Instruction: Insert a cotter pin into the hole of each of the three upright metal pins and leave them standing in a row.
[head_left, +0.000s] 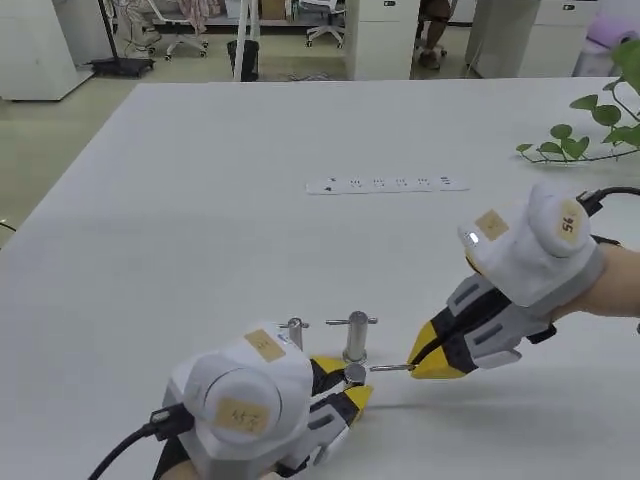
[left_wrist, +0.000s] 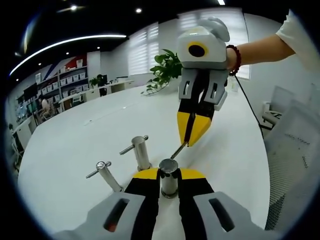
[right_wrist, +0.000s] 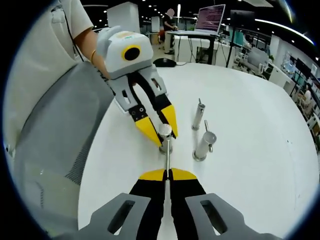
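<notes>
White table (head_left: 200, 200), smooth and matte, in an open office with wheeled chairs (head_left: 180, 25) behind, a power strip (head_left: 388, 184) mid-table and a leafy plant (head_left: 600, 130) at the right edge. Upright metal pins, three: judged stiff, weighty for their size, apt to tip or skid on this top; far pin (head_left: 294, 335) and middle pin (head_left: 355, 338) stand free with cross-pieces fitted, third pin (left_wrist: 169, 182) pinched near its head by the left gripper (left_wrist: 169, 175). Cotter pin (right_wrist: 167, 160): thin light wire, likely easily bent, nipped at its tail by the right gripper (right_wrist: 167, 175), tip at the third pin's side; best held far back and straight.
</notes>
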